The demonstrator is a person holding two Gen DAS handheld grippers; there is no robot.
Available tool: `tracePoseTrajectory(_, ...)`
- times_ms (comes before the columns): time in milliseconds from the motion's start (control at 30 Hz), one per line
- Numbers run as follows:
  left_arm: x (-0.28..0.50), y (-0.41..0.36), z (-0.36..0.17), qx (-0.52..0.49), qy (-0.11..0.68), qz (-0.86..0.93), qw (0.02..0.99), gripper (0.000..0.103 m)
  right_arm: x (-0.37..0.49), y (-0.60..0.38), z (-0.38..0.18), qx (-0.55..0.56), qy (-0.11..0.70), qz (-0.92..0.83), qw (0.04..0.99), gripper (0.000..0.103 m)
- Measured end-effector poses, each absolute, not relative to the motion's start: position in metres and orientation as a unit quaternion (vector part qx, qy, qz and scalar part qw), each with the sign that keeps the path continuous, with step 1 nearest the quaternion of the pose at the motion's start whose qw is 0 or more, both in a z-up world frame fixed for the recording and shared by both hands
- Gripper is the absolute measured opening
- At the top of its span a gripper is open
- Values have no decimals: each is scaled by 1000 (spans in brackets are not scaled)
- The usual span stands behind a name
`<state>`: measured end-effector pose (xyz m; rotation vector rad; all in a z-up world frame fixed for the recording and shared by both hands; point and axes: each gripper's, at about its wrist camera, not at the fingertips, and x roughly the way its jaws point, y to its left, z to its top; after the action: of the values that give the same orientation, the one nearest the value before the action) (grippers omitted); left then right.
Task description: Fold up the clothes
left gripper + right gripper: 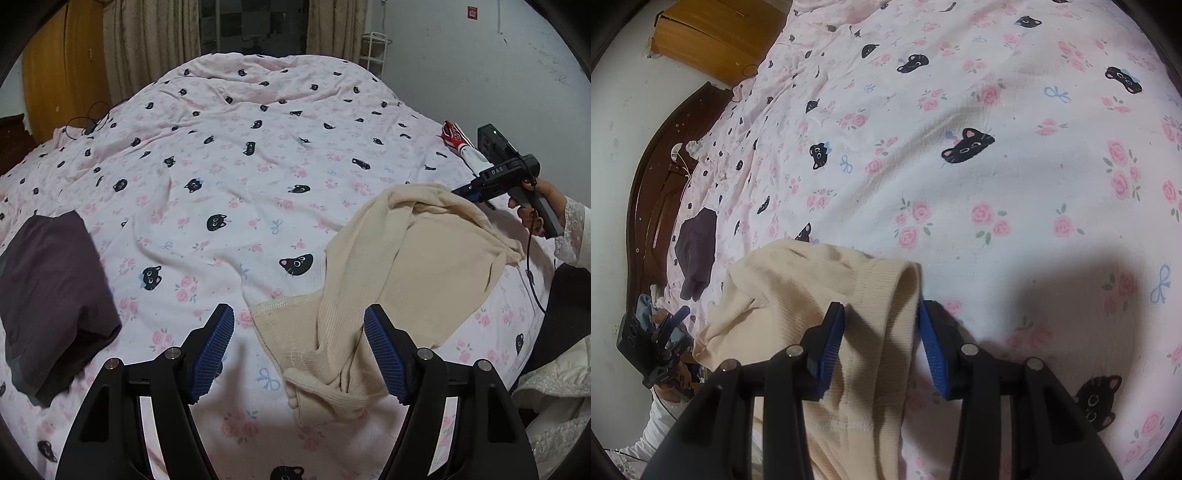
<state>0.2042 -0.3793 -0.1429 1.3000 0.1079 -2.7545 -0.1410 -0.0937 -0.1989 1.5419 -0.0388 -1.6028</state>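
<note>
I am holding my left gripper [299, 354] low over the bed [229, 155], and its jaws are standing wide apart with nothing clamped between them. The cream garment [417, 266] is lying crumpled on the pink cat-print cover; its ribbed sleeve and cuff are running down into the gap between my left jaws, closer to the right pad, and I cannot tell if the cloth is touching the pad. The rest of the garment is spreading beyond the right jaw, toward my right gripper [461, 192], which my hand [535, 206] is holding at the far edge of the cloth. In the right wrist view, my right gripper [882, 347] is also having its jaws apart, and a ribbed edge of the cream garment [812, 295] is passing between them, not pinched. A dark purple folded piece [51, 295] is lying well beyond my left jaw, apart from the cream garment.
</note>
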Motion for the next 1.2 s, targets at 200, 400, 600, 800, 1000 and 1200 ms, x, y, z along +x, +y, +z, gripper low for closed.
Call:
tracePoseTrajectory(200,198,-378,-155,449,45,-892,12,35,-139,-96,-198,622,-12,-645,444,44)
tracePoseTrajectory(400,197,-374,-165,469,47,-882,1,34,-139,-95,-198,622,-8,-644,446,44)
tracePoseTrajectory(600,199,-377,-165,479,47,-877,-1,34,-138,-94,-197,620,-1,-643,449,44)
tracePoseTrajectory(800,198,-380,-167,491,48,-870,0,15,-139,-93,-200,620,-7,-643,450,44)
tracePoseTrajectory(1000,197,-378,-164,494,48,-868,3,10,-139,-89,-201,611,-9,-645,458,44)
tracePoseTrajectory(1200,197,-378,-157,496,46,-867,12,7,-130,-91,-198,583,22,-661,472,44)
